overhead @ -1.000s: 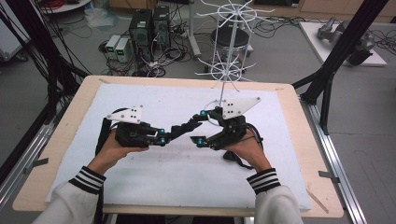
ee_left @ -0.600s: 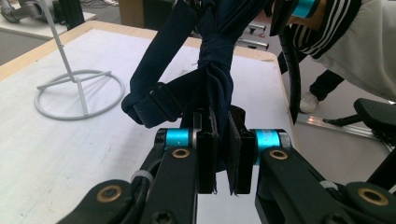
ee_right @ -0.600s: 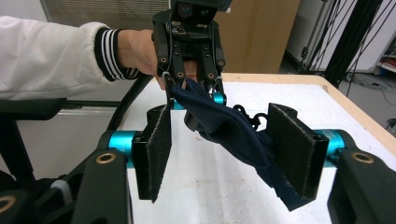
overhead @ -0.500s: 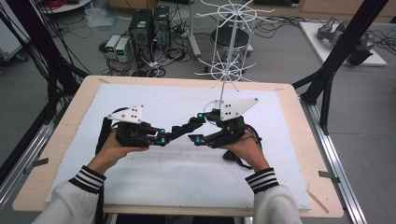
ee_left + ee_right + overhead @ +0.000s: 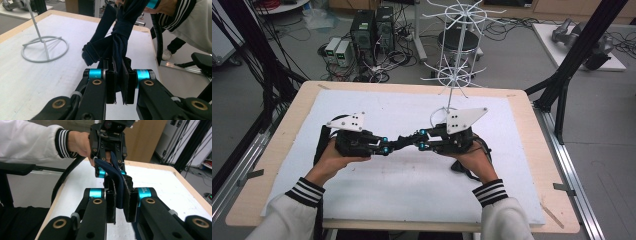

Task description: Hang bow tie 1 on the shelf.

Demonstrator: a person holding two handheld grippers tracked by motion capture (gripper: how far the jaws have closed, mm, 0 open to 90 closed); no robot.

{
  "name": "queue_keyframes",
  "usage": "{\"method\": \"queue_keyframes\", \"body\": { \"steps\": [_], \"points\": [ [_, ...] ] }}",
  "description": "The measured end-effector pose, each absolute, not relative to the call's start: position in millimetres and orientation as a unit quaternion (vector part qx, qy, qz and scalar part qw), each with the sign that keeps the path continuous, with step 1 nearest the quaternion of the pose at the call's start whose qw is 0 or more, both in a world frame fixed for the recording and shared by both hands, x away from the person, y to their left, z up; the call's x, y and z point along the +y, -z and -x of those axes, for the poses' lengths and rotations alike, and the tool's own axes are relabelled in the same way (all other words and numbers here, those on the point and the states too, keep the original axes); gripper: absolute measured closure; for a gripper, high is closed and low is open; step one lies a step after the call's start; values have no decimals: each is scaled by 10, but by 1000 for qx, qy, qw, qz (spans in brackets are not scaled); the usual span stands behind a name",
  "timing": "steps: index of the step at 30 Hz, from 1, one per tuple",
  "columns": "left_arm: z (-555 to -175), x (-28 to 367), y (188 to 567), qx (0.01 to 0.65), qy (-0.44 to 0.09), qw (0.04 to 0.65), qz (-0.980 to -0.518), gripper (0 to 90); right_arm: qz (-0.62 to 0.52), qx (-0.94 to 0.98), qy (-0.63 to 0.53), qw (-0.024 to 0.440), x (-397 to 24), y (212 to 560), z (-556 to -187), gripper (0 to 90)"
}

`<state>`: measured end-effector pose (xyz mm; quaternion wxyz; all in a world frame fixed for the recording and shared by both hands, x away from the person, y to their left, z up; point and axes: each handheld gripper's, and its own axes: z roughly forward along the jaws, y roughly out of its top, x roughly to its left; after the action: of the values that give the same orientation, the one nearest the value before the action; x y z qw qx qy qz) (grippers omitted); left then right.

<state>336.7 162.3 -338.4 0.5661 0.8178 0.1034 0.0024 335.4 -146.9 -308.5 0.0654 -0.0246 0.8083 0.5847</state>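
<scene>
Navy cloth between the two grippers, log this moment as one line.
left gripper: shut on navy cloth | right gripper: just closed on navy cloth | cloth: held above table | wire rack: untouched

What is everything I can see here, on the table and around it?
dark cloth: one, navy blue, knotted, stretched above the table between the two claws
wire rack stand: one, white, ring base on the far side of the mat
mat: one, white, covering the table top
table: one, light wood, centre
computer boxes: several, dark, on the floor beyond the table
frame posts: black, at both sides of the table
left claw: one, black with blue rings, shut on the dark cloth
right claw: one, black with blue rings, jaws just closed on the dark cloth
hands: two, white sleeves with striped cuffs
</scene>
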Motion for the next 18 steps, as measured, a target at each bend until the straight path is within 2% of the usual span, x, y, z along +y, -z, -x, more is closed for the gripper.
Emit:
{"method": "queue_keyframes", "body": {
  "steps": [8,11,12,18],
  "points": [
    [-3366,1633,3378,105,-6,569,-816,831,22,803,-592,65,-1471,3095,-3357,839],
    [-3369,1642,3375,109,-10,574,-812,788,17,803,-592,65,-1479,3095,-3357,839],
    [-3369,1646,3372,113,-16,577,-809,740,16,803,-592,66,-1482,3092,-3357,839],
    [-3368,1671,3357,141,-70,585,-796,171,10,802,-593,69,-1500,3091,-3351,838]
  ]
}}
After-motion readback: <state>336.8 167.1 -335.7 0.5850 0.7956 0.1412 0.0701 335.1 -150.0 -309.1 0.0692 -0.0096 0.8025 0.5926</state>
